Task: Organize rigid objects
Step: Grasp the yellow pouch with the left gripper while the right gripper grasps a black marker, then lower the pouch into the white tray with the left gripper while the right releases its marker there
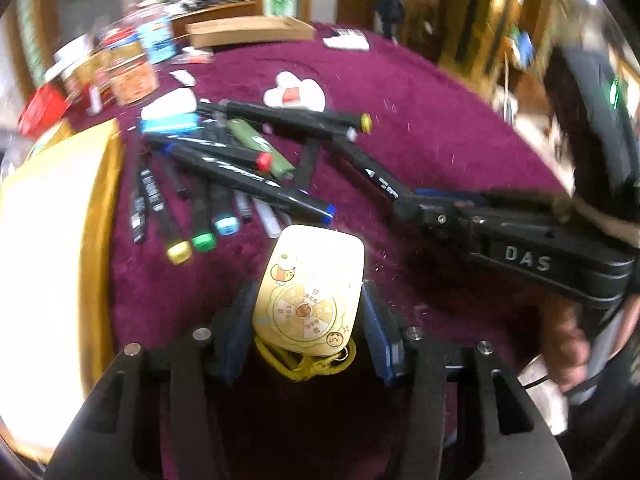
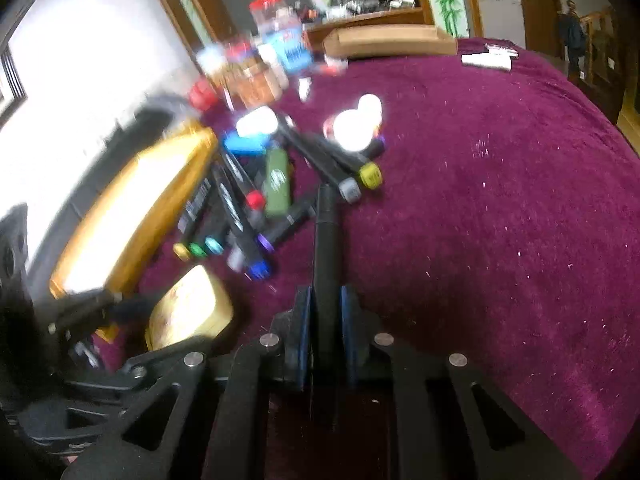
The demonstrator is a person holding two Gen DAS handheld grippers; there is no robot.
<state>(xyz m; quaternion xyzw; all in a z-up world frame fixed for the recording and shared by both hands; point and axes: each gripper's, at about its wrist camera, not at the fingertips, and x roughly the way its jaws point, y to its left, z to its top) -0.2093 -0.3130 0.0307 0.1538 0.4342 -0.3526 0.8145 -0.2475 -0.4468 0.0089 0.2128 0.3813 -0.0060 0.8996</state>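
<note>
Left hand-held gripper (image 1: 308,320) angles steeply down, blue pads pressed on both sides of the yellow card (image 1: 310,292). Right hand-held gripper (image 2: 326,320) reaches in from that card's right, angled down, jaws narrowed onto a black marker (image 2: 326,248).

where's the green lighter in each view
Left wrist view: the green lighter lies left of centre in the upper half, in the marker pile, beside the red-capped marker.
Right wrist view: it lies left of centre, upright in the picture, again next to the red cap.
Shared landmark: the yellow-capped marker at the pile's right edge.
</note>
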